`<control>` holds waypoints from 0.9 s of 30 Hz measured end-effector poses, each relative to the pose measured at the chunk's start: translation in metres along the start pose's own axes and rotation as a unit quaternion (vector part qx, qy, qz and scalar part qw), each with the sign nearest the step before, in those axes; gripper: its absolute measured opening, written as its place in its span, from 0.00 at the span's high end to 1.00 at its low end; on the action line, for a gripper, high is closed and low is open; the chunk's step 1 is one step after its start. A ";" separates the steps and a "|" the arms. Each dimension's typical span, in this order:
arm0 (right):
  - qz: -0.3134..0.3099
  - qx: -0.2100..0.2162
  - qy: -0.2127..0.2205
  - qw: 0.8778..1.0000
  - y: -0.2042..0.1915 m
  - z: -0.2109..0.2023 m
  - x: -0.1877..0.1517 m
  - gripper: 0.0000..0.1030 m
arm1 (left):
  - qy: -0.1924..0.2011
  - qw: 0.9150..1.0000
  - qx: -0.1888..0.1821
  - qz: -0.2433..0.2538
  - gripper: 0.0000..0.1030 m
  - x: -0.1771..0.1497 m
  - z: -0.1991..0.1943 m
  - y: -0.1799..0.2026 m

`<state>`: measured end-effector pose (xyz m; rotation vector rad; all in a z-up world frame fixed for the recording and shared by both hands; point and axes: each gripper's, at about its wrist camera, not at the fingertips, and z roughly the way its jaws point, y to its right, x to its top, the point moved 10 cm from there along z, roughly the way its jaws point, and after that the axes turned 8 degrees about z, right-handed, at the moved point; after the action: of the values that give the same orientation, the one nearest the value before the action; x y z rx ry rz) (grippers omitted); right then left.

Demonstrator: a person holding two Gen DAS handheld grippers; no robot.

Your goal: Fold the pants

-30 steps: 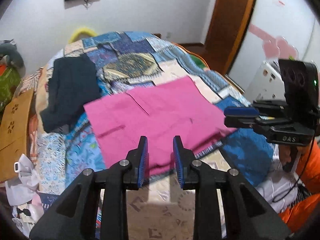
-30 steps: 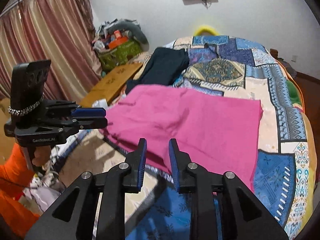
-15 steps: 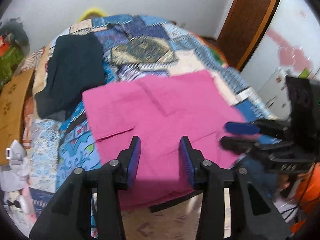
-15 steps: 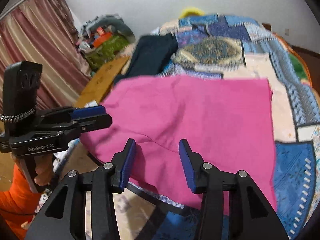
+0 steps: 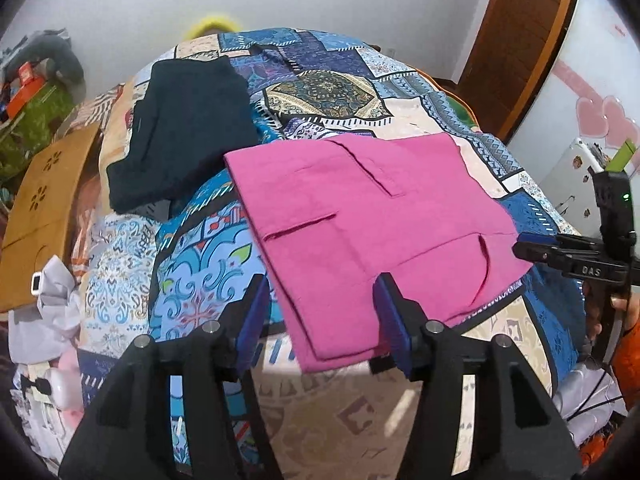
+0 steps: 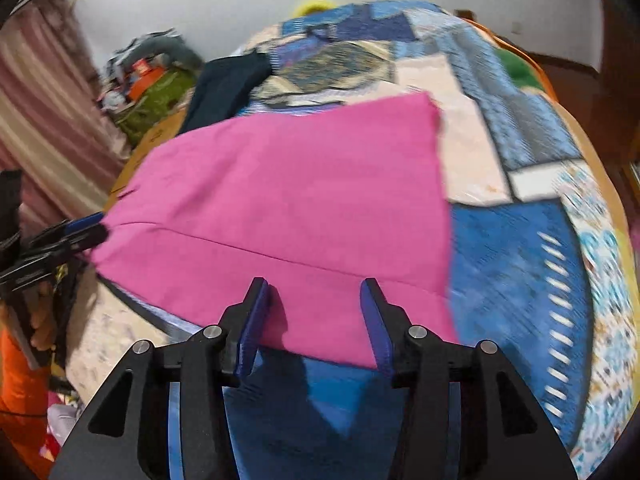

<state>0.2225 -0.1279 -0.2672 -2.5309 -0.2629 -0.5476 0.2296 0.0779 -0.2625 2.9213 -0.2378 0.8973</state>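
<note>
We are bringing both claws down to the near edge of the pink pants (image 5: 372, 216), which are lying flat and already partly folded on the patchwork bedspread (image 5: 320, 92), their near hem hanging a little over the bed's edge. The left claw (image 5: 322, 318) has just been opening and is standing released, its jaws straddling the near left corner with the cloth between them but not pinched. The right claw (image 6: 312, 320) has just been opening too and is likewise released over the near hem further right.

What is worrying us is the layering: the pants look stacked in several plies here, so a shallow bite may be catching only the top one, and the fold would be peeling apart as we lift. The bedspread is lying directly beneath, so a deep bite could be snagging it as well. Uneven grips would be skewing the fold. A dark garment (image 5: 180, 132) is lying well clear at the far left
</note>
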 end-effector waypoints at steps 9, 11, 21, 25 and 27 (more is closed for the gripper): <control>0.046 -0.041 -0.002 0.998 0.044 -0.015 -0.009 0.58 | -0.006 0.999 0.010 -0.037 0.45 -0.013 -0.009 -0.029; 0.038 -0.048 -0.001 0.998 0.042 -0.018 -0.006 0.58 | -0.002 0.999 0.023 -0.031 0.45 -0.007 -0.012 -0.031; -0.016 -0.048 0.068 0.996 0.011 -0.050 0.054 0.57 | 0.036 0.997 0.056 -0.028 0.46 0.050 -0.017 -0.055; -0.025 -0.048 0.081 0.995 0.007 -0.047 0.078 0.56 | 0.038 0.997 0.046 -0.051 0.46 0.075 -0.003 -0.070; -0.028 -0.051 0.085 0.995 0.007 -0.040 0.088 0.56 | 0.033 0.997 0.046 -0.058 0.46 0.084 0.008 -0.078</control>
<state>0.2908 -0.1492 -0.2011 -2.5626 -0.2502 -0.8123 0.3158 0.1429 -0.2243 2.9455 -0.0216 1.0104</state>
